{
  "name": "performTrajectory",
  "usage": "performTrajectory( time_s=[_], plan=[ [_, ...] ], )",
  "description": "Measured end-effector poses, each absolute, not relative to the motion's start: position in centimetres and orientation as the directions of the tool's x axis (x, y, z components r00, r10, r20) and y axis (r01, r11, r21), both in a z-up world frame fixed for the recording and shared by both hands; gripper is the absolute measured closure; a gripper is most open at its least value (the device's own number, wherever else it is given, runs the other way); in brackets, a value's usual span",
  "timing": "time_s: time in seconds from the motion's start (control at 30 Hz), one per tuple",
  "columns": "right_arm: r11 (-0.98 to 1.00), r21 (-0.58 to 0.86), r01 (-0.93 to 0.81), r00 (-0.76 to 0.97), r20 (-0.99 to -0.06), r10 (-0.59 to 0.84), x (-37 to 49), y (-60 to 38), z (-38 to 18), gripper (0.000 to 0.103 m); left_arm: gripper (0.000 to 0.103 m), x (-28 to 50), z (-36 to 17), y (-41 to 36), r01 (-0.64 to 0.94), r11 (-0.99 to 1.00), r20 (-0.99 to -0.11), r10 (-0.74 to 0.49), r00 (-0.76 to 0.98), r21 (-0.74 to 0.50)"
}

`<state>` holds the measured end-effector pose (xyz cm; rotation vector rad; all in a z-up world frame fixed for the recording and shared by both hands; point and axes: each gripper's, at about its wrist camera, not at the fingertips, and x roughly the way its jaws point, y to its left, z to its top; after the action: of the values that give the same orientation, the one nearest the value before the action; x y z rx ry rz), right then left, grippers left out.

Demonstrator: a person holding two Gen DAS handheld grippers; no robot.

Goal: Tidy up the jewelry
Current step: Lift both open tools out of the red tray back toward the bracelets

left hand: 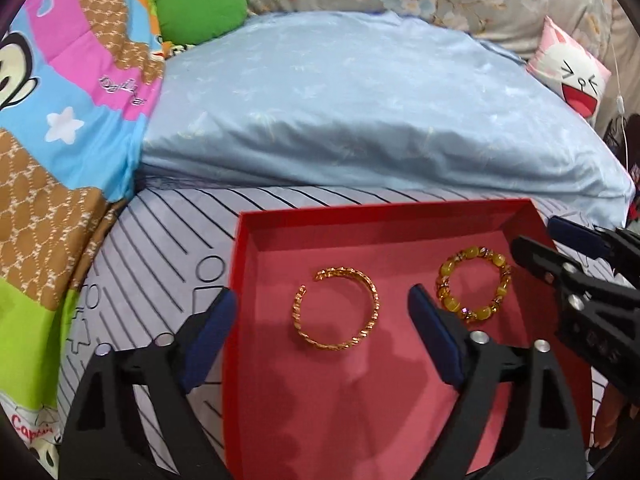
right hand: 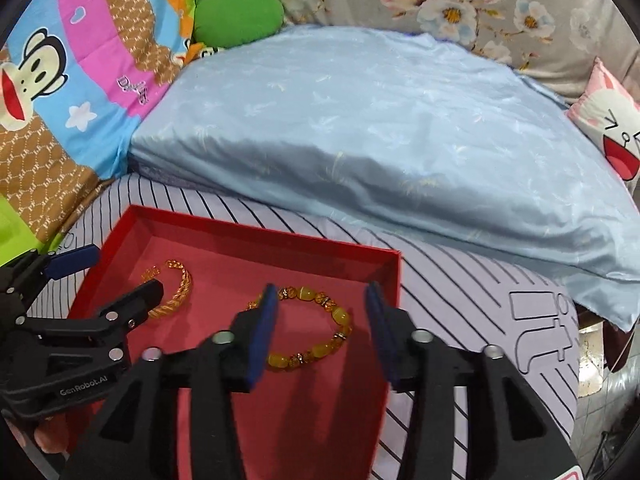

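Note:
A shallow red box [left hand: 244, 248] [right hand: 132, 224] lies on the striped bed sheet. Inside it lie a gold open bangle [left hand: 338, 310] [right hand: 176, 292] and a yellow beaded bracelet [left hand: 474, 284] [right hand: 320, 336], side by side and apart. My left gripper [left hand: 320, 332] is open and empty, its fingers spread either side of the gold bangle, above it. My right gripper [right hand: 324, 332] is open and empty, its fingers spread around the beaded bracelet, above it. The right gripper shows at the right edge of the left wrist view [left hand: 560, 252]; the left gripper shows at the left of the right wrist view [right hand: 104, 276].
A pale blue pillow [left hand: 360, 112] [right hand: 380, 140] lies just behind the box. A colourful cartoon quilt [left hand: 60, 140] [right hand: 80, 80] is at the left, a green cushion [left hand: 200, 8] and a pink cartoon cushion [left hand: 572, 76] at the back. The striped sheet [left hand: 160, 240] [right hand: 460, 300] surrounds the box.

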<state>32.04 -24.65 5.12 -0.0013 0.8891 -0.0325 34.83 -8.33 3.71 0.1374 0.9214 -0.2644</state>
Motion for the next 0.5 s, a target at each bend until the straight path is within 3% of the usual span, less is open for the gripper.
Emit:
performTrajectory(
  time_s=[0.2,0.5],
  plan=[
    [1.0,-0.028,0.011,0.711,-0.703,-0.027,26.5,-22.9,8.5,0.035,0.013,31.2,6.2,-6.1,0.244,0.97,-0.748,-0.169,0.642,-0.009],
    [1.0,0.026,0.003,0.766,-0.643,0.015,16.4,-20.3,10.7,0.033,0.013,21.5,8.8,-2.9,0.233,0.972,-0.689,-0.176,0.703,-0.01]
  ],
)
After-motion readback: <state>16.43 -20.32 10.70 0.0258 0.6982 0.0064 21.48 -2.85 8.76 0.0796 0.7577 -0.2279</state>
